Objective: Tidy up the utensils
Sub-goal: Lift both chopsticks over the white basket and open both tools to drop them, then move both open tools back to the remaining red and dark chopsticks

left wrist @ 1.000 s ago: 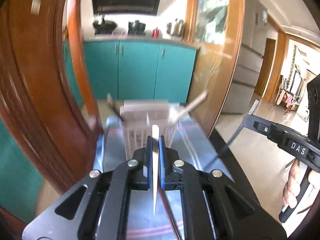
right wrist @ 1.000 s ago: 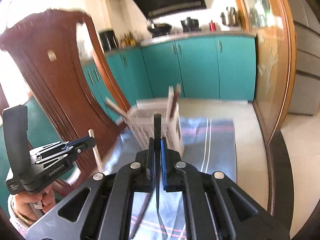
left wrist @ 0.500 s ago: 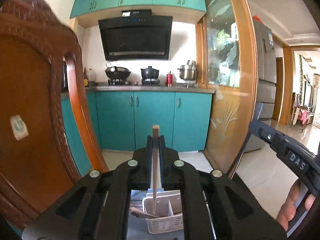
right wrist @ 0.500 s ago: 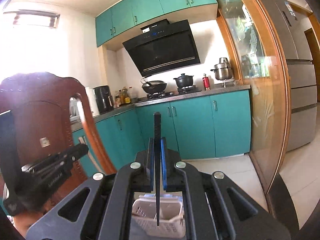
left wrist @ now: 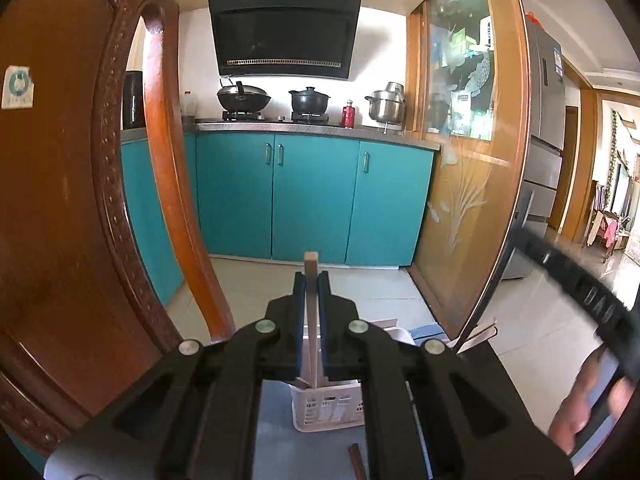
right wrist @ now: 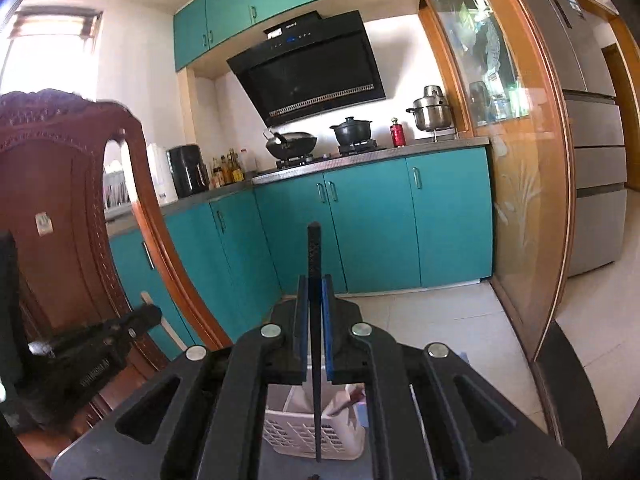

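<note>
My left gripper (left wrist: 311,280) is shut on a pale wooden chopstick (left wrist: 311,320) held upright, its lower end over the white slotted utensil basket (left wrist: 332,408). My right gripper (right wrist: 314,284) is shut on a black chopstick (right wrist: 315,320), also upright, its tip hanging in front of the same basket (right wrist: 296,436). The basket holds other utensils. The right gripper (left wrist: 576,280) shows blurred at the right of the left wrist view, the left gripper (right wrist: 100,344) at the lower left of the right wrist view.
A carved wooden chair back (left wrist: 80,200) rises close on the left. A brown chopstick (left wrist: 358,462) lies on the blue striped cloth (left wrist: 272,432) before the basket. A wood-framed glass door (left wrist: 472,160) stands right, teal cabinets (left wrist: 312,196) behind.
Both grippers rose and tilted upward with their chopsticks. The basket dropped from the middle of each view to the bottom edge, and the kitchen wall came into sight.
</note>
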`<state>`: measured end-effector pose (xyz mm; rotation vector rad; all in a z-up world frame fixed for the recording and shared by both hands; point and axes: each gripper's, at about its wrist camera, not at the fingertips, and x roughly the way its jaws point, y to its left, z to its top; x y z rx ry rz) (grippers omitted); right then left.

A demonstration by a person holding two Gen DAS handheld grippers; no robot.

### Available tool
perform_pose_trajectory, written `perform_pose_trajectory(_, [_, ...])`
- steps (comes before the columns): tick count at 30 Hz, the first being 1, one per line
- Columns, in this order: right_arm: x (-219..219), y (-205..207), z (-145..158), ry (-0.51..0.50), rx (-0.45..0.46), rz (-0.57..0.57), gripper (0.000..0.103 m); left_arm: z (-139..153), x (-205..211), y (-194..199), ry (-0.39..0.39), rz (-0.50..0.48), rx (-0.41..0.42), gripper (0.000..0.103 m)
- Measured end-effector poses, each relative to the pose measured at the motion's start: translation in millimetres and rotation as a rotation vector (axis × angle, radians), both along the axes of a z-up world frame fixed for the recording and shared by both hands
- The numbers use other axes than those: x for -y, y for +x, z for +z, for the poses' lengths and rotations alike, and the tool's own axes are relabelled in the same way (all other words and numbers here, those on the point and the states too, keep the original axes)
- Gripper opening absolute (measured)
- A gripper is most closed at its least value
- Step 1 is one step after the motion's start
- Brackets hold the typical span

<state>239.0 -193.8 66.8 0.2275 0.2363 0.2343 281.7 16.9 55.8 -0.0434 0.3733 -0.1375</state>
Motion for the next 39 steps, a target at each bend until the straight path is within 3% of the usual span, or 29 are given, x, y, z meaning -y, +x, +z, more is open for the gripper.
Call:
perform_pose_trajectory(7, [-4,5,35,0.027,0.131,-0.068,0.007,-1,-3,0,-0.004,0.013,0.002,0.008])
perform_pose_trajectory(12, [-23,26,-1,-0.073,0.076,-0.045,0.007,-19,-5,5,-0.012,0.015,-0.039,0.008])
perform_pose_trajectory(16, [-25,28,-31,-0.092,0.015,-0.024,0.007,-33,-6,7,-0.011,0.015,-0.073,0.008])
perform_pose_trajectory(20, [-23,21,-43,-0.094,-0.014,-0.020,0.007,-40,-10,2,-0.035,0.017,-0.089,0.008])
perform_pose_trajectory(23, [-20,6,-40,-0.118,0.005,-0.024,0.015,-39,-12,-5,-0.040,0.016,-0.091,0.011])
perform_pose_trajectory(25, [-14,-12,-35,-0.117,0.031,-0.024,0.027,-36,-15,-16,-0.054,0.015,-0.075,0.021])
perform_pose_trajectory(31, [22,-98,-38,-0.035,0.128,-0.026,0.027,-46,-20,-63,-0.102,-0.037,-0.057,0.028])
perform_pose_trajectory(34, [34,-122,-66,-0.023,0.098,0.004,0.027,-93,-4,-60,-0.064,-0.098,-0.181,0.029])
perform_pose_trajectory(36, [35,-113,-90,-0.055,-0.024,0.040,0.027,-132,8,-48,-0.024,-0.123,-0.294,0.029])
perform_pose_trajectory(39, [45,-87,-131,-0.045,-0.240,0.026,0.027,-190,20,-30,-0.044,-0.213,-0.494,0.029])
